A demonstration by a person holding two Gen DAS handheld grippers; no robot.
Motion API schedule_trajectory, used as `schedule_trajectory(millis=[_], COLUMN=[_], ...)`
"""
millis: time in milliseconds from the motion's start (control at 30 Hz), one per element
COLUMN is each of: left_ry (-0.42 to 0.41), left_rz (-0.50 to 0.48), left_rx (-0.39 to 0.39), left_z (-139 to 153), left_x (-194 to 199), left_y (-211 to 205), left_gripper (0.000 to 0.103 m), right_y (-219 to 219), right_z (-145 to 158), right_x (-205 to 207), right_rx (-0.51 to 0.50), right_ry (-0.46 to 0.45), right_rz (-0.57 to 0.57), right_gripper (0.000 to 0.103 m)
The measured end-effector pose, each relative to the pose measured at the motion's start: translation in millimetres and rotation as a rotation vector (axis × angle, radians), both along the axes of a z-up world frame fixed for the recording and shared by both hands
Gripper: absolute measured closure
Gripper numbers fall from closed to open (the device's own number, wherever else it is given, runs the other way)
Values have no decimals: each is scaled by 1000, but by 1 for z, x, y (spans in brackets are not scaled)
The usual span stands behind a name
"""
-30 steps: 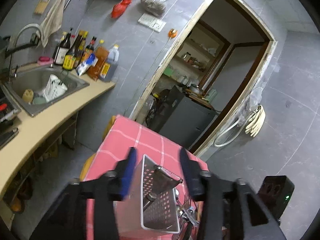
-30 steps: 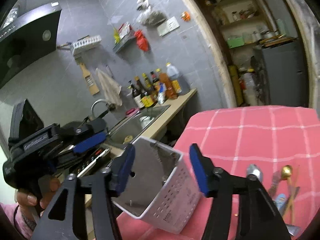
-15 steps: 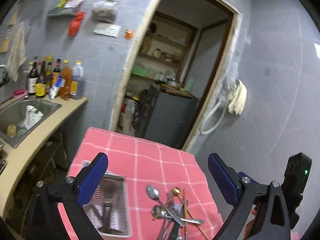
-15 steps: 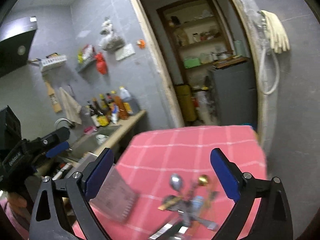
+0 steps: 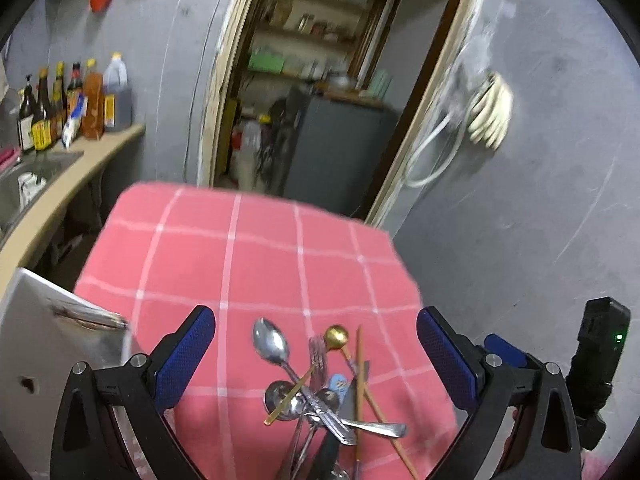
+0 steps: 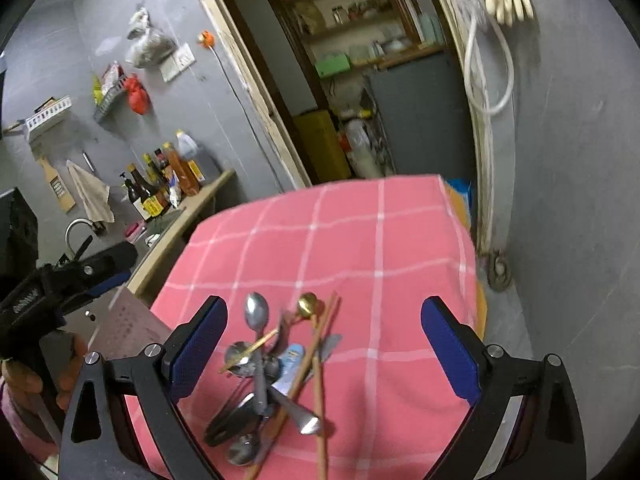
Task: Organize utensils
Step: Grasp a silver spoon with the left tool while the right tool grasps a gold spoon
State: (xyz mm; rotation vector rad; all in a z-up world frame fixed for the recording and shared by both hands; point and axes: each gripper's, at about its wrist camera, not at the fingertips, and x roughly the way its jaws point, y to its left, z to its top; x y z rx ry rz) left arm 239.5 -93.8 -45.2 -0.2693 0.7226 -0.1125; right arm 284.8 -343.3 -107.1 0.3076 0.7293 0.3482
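L gripper [image 5: 316,360] & R gripper [image 6: 324,348]: jaws wide apart, nothing gripped, both angled down.

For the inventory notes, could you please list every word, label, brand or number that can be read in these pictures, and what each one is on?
None can be read with confidence.
Bottle labels on the counter: yellow, print too small.
Wooden board on the wall: dark print block, blurred.
Left tongs, seen from the right wrist: pale lettering on the black body, too blurred.
Blue-handled utensil in the pile: a mark, unreadable.
White holder: no print visible.
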Motion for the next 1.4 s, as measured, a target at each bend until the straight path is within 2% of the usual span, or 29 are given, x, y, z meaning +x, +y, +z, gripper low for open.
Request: schedule_trajectory(millis=[67, 133, 333, 433, 600, 667, 900, 1133, 1200, 1400], left_ry=[48, 37, 111, 136, 195, 218, 285, 303, 310, 319], left_rz=[20, 12, 22, 33, 54, 58, 88, 103, 100, 99], left_rx=[5, 81, 68, 75, 69, 55, -46, -81, -86, -126], left_z=[-12, -17, -47, -60, -84, -92, -116, -127, -128, -131], left_x=[11, 20, 45, 54, 68, 73, 85, 86, 87, 93], left_y=[-1, -10, -14, -13, -7, -3, 11, 17, 17, 22], left_gripper=[2, 2, 2, 2, 14, 19, 41, 53, 62, 74], right_y=[-1, -1, 14, 23, 37, 43, 65, 80, 83, 81], right_z=[-15, -31, -63, -71, -84, -87, -96, -104, -106, -110], right_x=[12, 25, 59, 71, 91, 98, 117, 118, 117, 114], right_rx=[25, 53, 62, 70, 86, 86, 62, 32, 25, 21], right_ry=[37, 64, 93, 93, 109, 113, 146, 179, 188, 211], right_rz=[22, 54, 153, 203, 276, 306, 432, 523, 535, 551], right_gripper=[8, 8, 8, 12, 34, 39, 62, 75, 77, 85])
